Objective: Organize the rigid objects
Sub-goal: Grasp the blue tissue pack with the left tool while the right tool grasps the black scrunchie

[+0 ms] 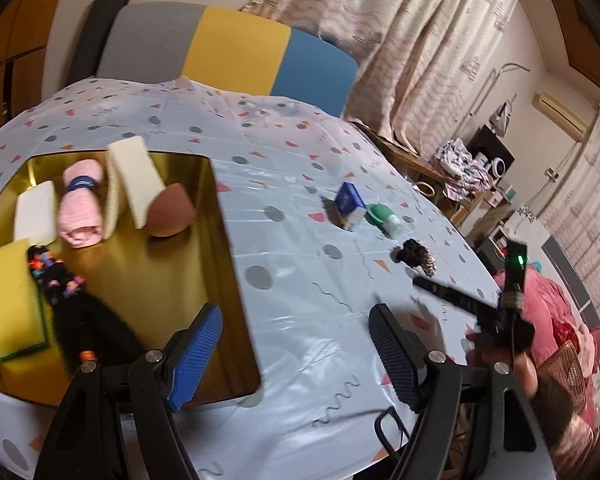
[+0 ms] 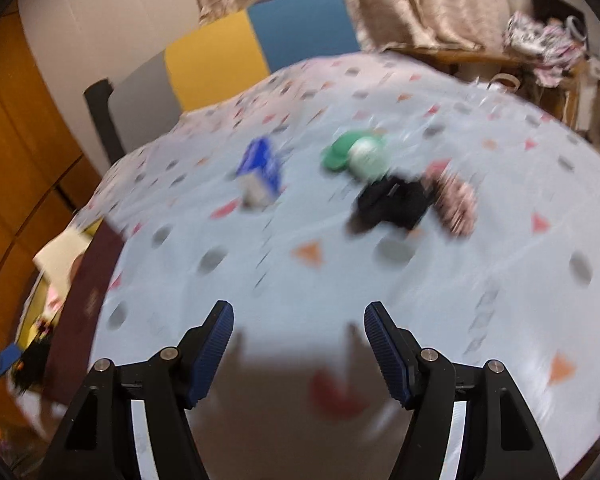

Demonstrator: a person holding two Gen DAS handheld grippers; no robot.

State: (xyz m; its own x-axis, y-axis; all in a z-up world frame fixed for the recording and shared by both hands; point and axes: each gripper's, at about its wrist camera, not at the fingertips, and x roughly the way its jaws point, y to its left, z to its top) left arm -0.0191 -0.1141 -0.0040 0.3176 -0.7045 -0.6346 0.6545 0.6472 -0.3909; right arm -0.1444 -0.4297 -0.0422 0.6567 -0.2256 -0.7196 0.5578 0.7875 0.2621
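At far left, the gold tray [image 1: 224,216] holds sponges, a pink towel [image 1: 80,208] and a black hair tie. My left gripper [image 1: 296,354] hovers over its near corner, fingers spread, empty. Rightward, a blue box [image 1: 350,204], green bottle [image 1: 384,218] and dark brush [image 1: 416,258] lie loose on the tablecloth [image 1: 300,280]. My right gripper [image 2: 298,354] is spread, empty. I judge a pick is pending; next, close on the box.

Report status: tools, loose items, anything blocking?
Left tool open, empty, at gold tray edge. Right tool open, empty. Blue box, green bottle, dark hair clip loose on tablecloth. Path unobstructed.
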